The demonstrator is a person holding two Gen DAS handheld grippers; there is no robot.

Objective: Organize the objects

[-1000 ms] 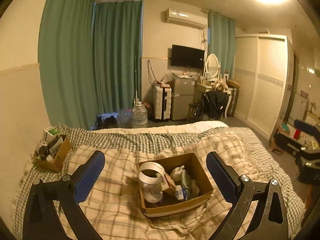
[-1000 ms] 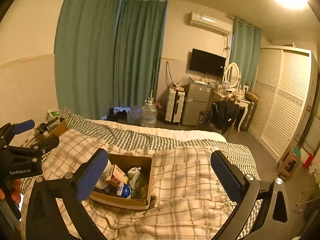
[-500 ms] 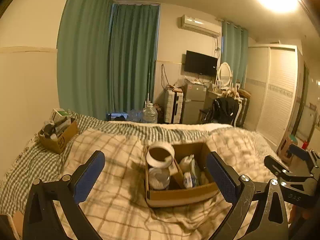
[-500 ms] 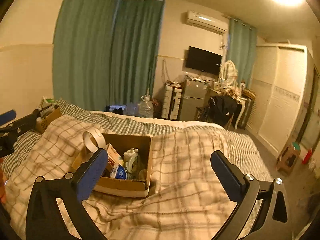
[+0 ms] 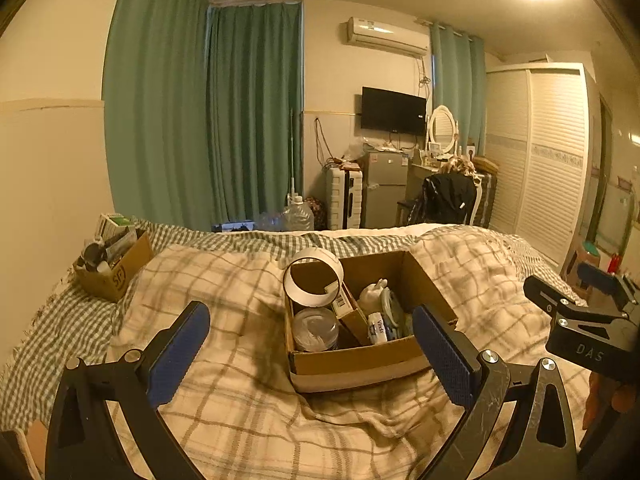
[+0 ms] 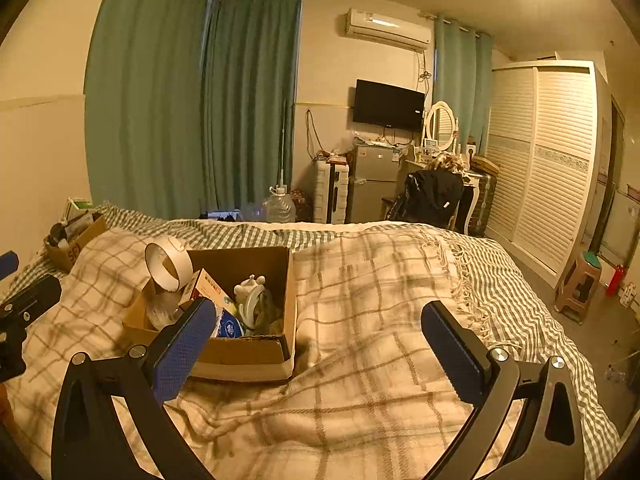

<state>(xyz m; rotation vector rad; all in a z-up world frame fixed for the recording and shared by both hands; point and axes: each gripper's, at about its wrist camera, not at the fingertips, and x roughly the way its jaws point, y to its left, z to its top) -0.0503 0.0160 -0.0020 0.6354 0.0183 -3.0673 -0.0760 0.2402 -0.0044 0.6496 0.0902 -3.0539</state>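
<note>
An open cardboard box (image 5: 360, 364) sits on the plaid blanket, also in the right wrist view (image 6: 240, 354). It holds a wide tape roll (image 5: 314, 277), a clear jar (image 5: 315, 329), a small carton (image 5: 348, 306), a white figurine (image 5: 370, 290) and a white tube (image 5: 377, 327). My left gripper (image 5: 310, 354) is open and empty, just in front of the box. My right gripper (image 6: 316, 346) is open and empty, near the box's right side; it also shows in the left wrist view (image 5: 580, 312).
A second cardboard box (image 5: 114, 268) full of small items stands at the bed's far left by the wall. The plaid blanket (image 6: 380, 320) covers the bed. A stool (image 6: 580, 284), wardrobe, fridge and chair stand beyond the bed.
Both grippers have come lower and closer to the box, which now looks larger. The left gripper has shifted left so the box sits toward its right finger. Both stay open.
</note>
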